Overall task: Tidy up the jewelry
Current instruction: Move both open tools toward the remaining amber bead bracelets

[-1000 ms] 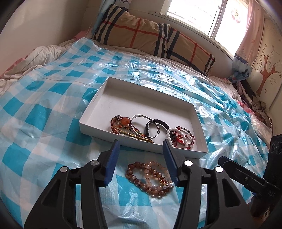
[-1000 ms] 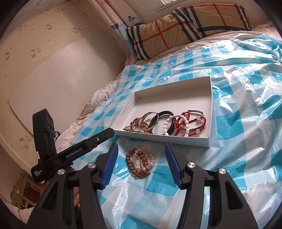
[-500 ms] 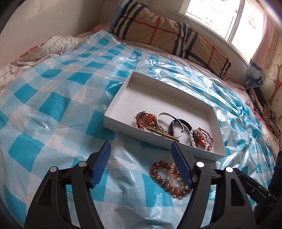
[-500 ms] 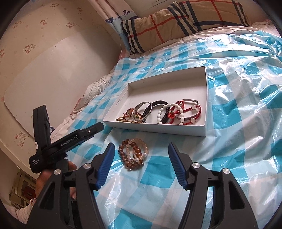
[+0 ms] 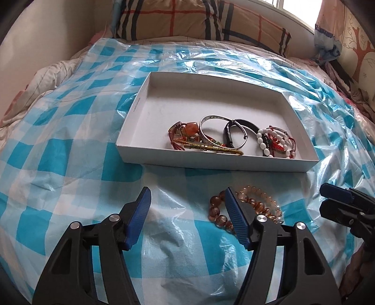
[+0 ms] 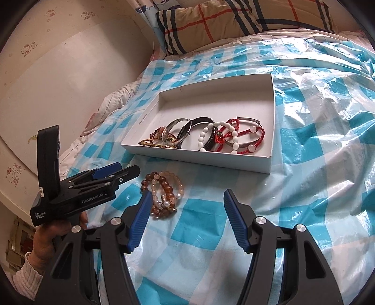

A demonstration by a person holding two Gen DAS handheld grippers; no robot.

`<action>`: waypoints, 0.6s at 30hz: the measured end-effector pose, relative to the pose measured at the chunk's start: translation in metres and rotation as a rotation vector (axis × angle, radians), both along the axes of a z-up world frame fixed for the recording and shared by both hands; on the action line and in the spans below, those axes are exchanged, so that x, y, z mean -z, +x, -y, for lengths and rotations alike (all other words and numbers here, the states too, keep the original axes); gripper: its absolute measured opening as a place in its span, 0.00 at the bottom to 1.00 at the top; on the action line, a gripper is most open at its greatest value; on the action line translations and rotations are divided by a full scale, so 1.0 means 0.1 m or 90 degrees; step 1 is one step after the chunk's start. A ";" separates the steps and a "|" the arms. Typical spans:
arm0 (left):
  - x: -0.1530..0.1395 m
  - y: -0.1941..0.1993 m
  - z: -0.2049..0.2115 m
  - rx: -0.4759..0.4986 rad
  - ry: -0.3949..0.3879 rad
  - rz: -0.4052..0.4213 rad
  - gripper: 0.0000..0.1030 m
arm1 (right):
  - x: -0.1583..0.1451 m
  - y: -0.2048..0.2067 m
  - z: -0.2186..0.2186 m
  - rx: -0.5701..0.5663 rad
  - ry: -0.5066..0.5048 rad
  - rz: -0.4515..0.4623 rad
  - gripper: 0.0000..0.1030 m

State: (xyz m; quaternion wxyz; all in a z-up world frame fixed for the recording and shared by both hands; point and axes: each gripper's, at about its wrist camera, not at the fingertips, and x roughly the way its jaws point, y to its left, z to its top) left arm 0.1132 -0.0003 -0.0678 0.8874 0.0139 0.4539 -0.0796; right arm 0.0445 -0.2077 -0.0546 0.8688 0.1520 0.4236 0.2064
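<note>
A bed (image 5: 35,98) carries everything, its quilt covered by a crinkled blue-and-white checked plastic sheet (image 5: 70,164). On the sheet near the middle lies a shallow white box (image 5: 140,150). Just beside the box's near wall, apart from it, a pile of amber bead bracelets (image 6: 164,194) rests on the sheet. At the far end lies a plaid pillow (image 5: 187,21).

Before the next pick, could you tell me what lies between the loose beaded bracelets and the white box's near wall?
Only bare blue-checked plastic sheet separates the beaded bracelets from the white box, clearest in the right wrist view.
</note>
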 end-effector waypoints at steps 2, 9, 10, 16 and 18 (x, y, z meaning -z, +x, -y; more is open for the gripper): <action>0.04 0.02 0.01 0.006 0.007 -0.012 0.60 | 0.02 0.09 -0.13 -0.018 -0.033 -0.005 0.59; 0.12 0.02 0.17 0.055 0.072 -0.028 0.60 | 0.23 0.34 -0.48 -0.046 -0.173 -0.037 0.60; 0.13 0.03 0.18 0.063 0.079 -0.031 0.60 | 0.24 0.36 -0.50 -0.048 -0.188 -0.040 0.64; 0.16 -0.02 0.15 0.093 0.106 -0.047 0.60 | 0.26 0.25 -0.35 -0.044 -0.258 -0.065 0.69; 0.15 -0.05 0.10 0.098 0.101 -0.055 0.60 | 0.27 0.13 -0.18 -0.030 -0.248 -0.080 0.71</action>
